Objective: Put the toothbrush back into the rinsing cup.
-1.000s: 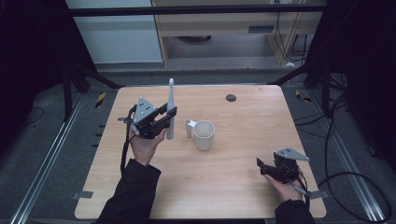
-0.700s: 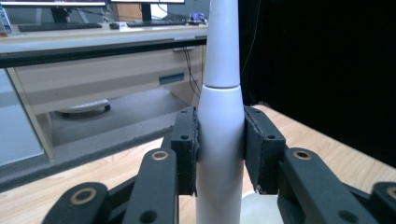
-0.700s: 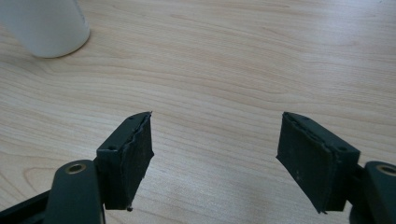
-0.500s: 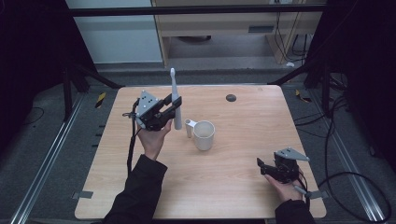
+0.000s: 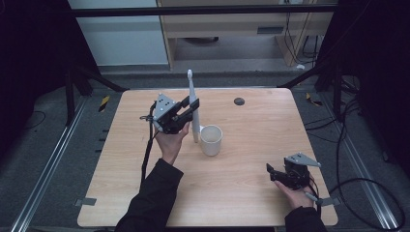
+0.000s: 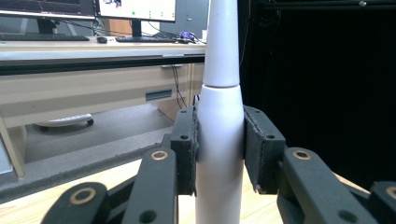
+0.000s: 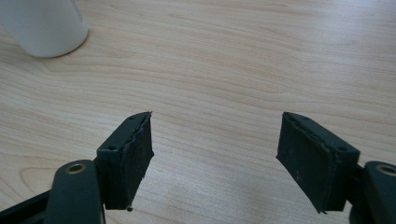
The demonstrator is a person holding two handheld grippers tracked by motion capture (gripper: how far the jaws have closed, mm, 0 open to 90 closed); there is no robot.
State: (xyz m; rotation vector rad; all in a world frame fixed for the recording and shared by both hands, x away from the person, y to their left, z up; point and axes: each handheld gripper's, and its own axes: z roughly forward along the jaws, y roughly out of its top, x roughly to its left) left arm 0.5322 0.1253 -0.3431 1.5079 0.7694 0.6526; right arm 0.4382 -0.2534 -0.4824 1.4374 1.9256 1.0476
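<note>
Left gripper (image 5: 189, 110) clamps upright white electric toothbrush (image 5: 193, 107) centre-frame, not yet in white ceramic mug (image 5: 211, 139); right gripper (image 5: 273, 174) open, idle lower right.

1 overhead view, 2 close tongs-mounted views

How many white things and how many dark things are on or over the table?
White: 2, the toothbrush and the mug
Dark: 3, the left gripper, the right gripper and a small round spot on the table
Total: 5
</note>
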